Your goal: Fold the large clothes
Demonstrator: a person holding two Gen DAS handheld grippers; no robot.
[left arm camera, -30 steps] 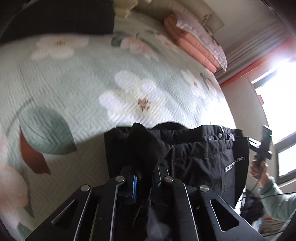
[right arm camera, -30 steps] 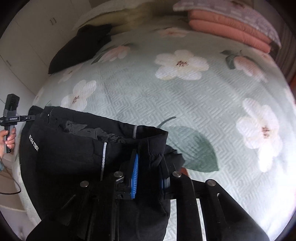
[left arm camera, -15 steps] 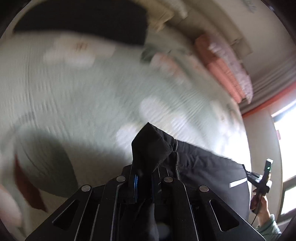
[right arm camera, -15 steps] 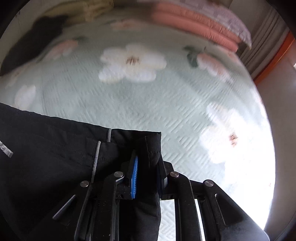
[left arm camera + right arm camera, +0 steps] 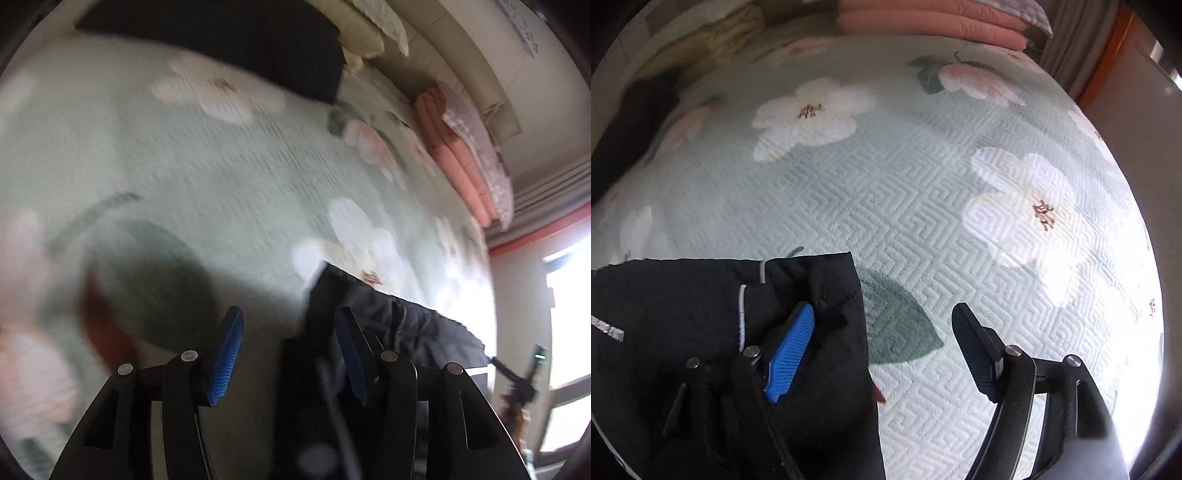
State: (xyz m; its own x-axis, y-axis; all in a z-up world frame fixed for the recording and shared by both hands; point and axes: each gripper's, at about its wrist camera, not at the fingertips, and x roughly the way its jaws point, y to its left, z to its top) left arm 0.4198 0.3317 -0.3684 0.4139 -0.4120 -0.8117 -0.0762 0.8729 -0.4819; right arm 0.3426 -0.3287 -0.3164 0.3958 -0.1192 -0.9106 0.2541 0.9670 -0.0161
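At lower centre of the left wrist view, the left hand-held gripper [image 5: 288, 354] stands about half open; its jaws have just been opening. The black garment [image 5: 413, 332], trousers or a jacket by the look (cannot tell which), has one corner lying against the right-hand blue pad [image 5: 349, 363] only; the left-hand pad is clear of cloth, so nothing is clamped. View is motion-blurred.

Lower centre of the right wrist view: right hand-held gripper [image 5: 882, 350] wide open, jaws likewise just opened. Garment corner [image 5: 812, 280] lies under and beside the left-hand blue pad [image 5: 790, 354]; the dark right-hand pad hangs over bare bedspread [image 5: 923, 184]. No grip.

Garment position: flat on the floral quilted bedspread, in the lower part of both frames, its top edge running roughly level across from one gripper to the other. So the long axis lies between the two grippers, each sitting at one end corner, equally near.

Judgement: this fold has been laid and let go. Any next fold turns on regrasping along that long axis; cloth is limp, and the corner could drag on a pad as it lifts away.

Far edge of bed: folded pink blankets [image 5: 923, 18], and another dark item [image 5: 221, 40].
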